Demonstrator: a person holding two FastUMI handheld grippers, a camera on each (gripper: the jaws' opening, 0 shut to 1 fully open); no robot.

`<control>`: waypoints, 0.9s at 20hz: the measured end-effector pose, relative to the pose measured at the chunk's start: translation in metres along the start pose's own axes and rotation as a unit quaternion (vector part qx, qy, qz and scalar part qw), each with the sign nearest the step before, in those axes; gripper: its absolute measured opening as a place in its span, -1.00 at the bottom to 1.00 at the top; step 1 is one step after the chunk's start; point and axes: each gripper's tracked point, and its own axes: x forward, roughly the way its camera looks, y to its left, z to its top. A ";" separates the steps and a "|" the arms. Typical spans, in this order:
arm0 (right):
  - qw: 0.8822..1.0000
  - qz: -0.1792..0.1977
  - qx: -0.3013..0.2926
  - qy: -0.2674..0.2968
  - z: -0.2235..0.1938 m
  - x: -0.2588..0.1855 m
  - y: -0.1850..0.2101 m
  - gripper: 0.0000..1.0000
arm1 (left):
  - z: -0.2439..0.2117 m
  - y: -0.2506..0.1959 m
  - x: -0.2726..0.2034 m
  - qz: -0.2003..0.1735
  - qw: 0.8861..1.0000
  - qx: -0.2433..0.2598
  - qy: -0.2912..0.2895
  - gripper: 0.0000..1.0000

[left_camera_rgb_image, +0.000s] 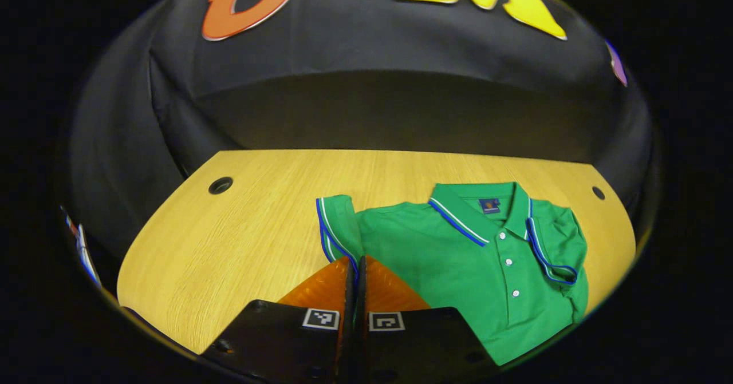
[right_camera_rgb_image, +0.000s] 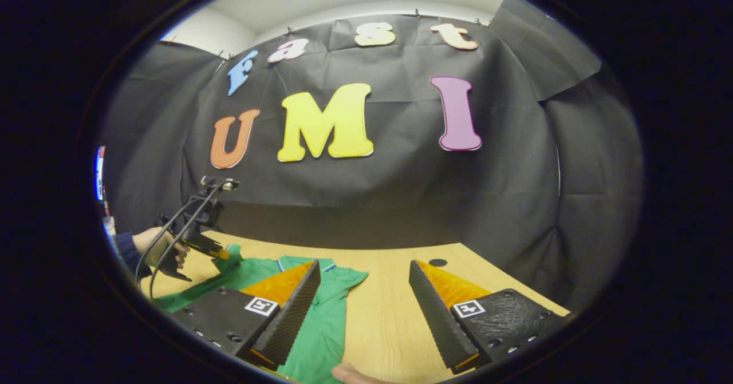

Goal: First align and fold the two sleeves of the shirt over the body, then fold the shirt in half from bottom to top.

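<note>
A green polo shirt [left_camera_rgb_image: 446, 258] with blue and white trim lies face up on the wooden table [left_camera_rgb_image: 229, 241]. One sleeve [left_camera_rgb_image: 555, 246] is folded over the body near the buttons. The other sleeve [left_camera_rgb_image: 337, 226] stands raised at the shirt's left side, and my left gripper [left_camera_rgb_image: 355, 261] is shut on its edge. In the right gripper view a hand holds that left gripper [right_camera_rgb_image: 215, 251] by the green cloth at the far left. My right gripper [right_camera_rgb_image: 364, 265] hovers open above the table, its left finger over the shirt [right_camera_rgb_image: 326, 315].
Round cable holes sit near the table's back corners [left_camera_rgb_image: 220, 185] [left_camera_rgb_image: 598, 192], one also in the right gripper view [right_camera_rgb_image: 438, 262]. Black cloth walls close in the table's far side. Bare wood lies left of the shirt.
</note>
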 end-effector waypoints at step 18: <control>1.000 0.012 0.000 0.018 -0.012 -0.008 0.014 0.94 | 0.047 -0.058 -0.171 -0.050 0.980 0.001 -0.194 1.00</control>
